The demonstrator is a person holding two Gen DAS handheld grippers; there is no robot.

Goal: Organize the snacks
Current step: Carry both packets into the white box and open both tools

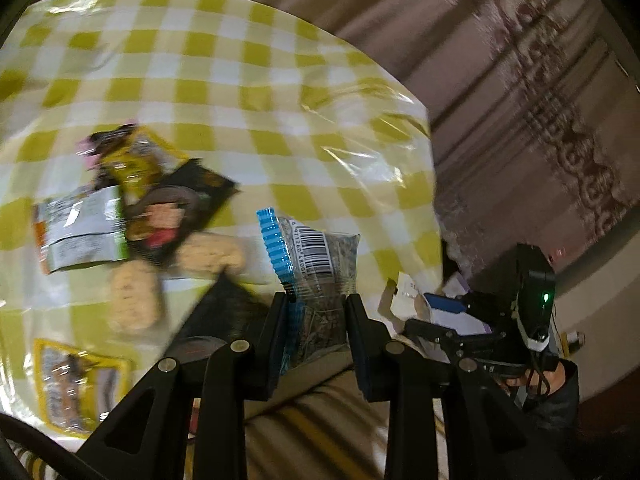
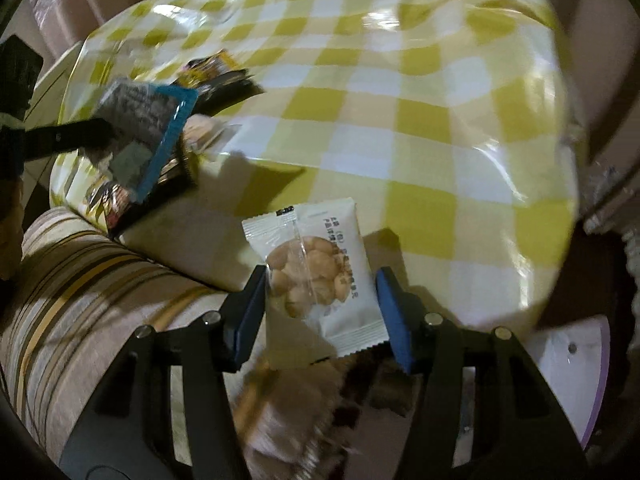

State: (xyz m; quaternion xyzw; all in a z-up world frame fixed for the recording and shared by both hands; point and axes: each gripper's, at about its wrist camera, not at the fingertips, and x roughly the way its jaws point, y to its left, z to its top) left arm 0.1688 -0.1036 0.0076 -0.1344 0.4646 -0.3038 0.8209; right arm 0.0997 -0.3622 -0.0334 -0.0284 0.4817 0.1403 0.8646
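Observation:
My left gripper (image 1: 317, 304) is shut on a clear packet with a blue crimped edge and a barcode (image 1: 320, 252), held above the table's near edge. From the right wrist view the same packet (image 2: 140, 128) hangs at the left, with one black finger (image 2: 80, 136) of the left gripper on it. My right gripper (image 2: 320, 284) is shut on a white packet of pale round biscuits (image 2: 320, 268), which sits lifted over the table's near edge. A heap of snack packets (image 1: 132, 204) lies on the yellow-and-white checked tablecloth (image 1: 224, 80), to the left of the left gripper.
Two pale round biscuit packs (image 1: 132, 300) and a yellow-edged packet (image 1: 76, 384) lie near the heap. A striped cushion (image 2: 80, 292) sits under the table's near edge. A white and purple object (image 2: 568, 368) is at the lower right. Patterned curtains (image 1: 540, 120) hang beyond the table.

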